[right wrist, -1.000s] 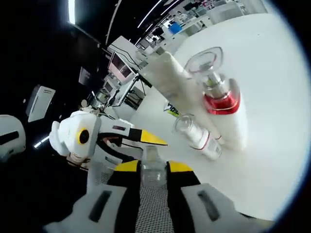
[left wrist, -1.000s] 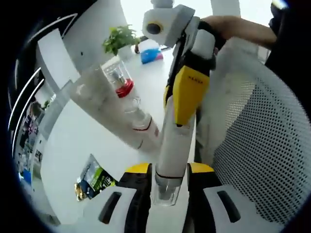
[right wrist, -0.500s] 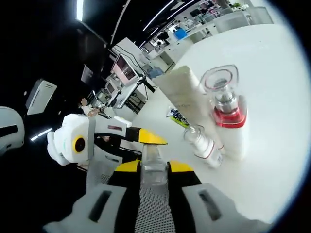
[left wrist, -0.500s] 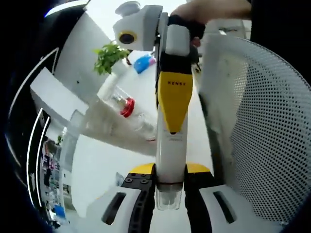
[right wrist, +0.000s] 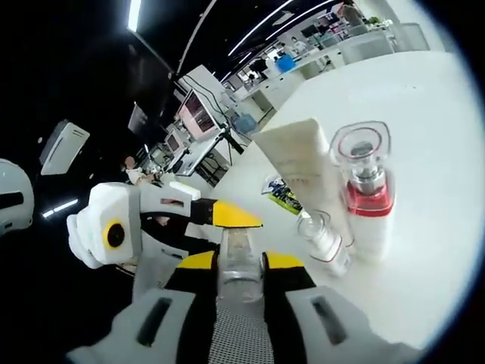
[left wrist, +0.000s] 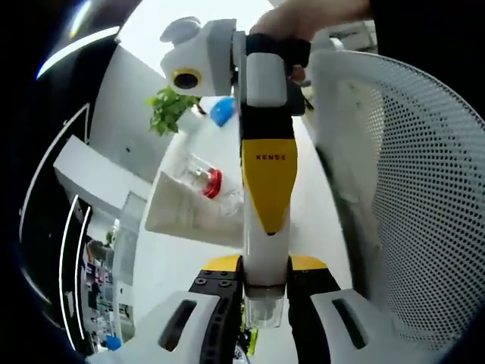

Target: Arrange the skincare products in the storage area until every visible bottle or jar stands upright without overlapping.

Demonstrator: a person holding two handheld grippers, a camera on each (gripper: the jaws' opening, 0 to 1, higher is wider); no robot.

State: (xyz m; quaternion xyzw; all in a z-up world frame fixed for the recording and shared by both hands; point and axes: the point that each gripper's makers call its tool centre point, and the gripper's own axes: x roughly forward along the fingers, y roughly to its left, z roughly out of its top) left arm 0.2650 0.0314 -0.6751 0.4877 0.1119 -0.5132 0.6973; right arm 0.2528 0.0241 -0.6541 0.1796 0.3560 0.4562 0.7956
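A slim white bottle point(left wrist: 265, 265) with a clear cap point(left wrist: 264, 312) is held at both ends. My left gripper point(left wrist: 265, 267) is shut on its capped end. My right gripper point(right wrist: 241, 262) is shut on the other end point(right wrist: 241, 256); its yellow finger point(left wrist: 269, 182) runs down the bottle in the left gripper view. The left gripper's yellow-tipped body point(right wrist: 189, 220) enters the right gripper view from the left. On the white table point(right wrist: 424, 258) a cream tube point(right wrist: 299, 163), a red-collared bottle point(right wrist: 367, 193) and a small clear-capped bottle point(right wrist: 326, 241) lie close together, touching.
A white mesh chair back point(left wrist: 409, 189) stands close on the right of the held bottle. A green printed packet point(right wrist: 282, 193) lies by the tube. A potted plant point(left wrist: 170, 110) and a blue object point(left wrist: 221, 111) sit at the table's far end. A hand point(left wrist: 303, 19) grips the right gripper.
Both views have swung while the two grippers stay shut on the white bottle. The right gripper now stands straighter along it. The three products on the table have not moved relative to one another.
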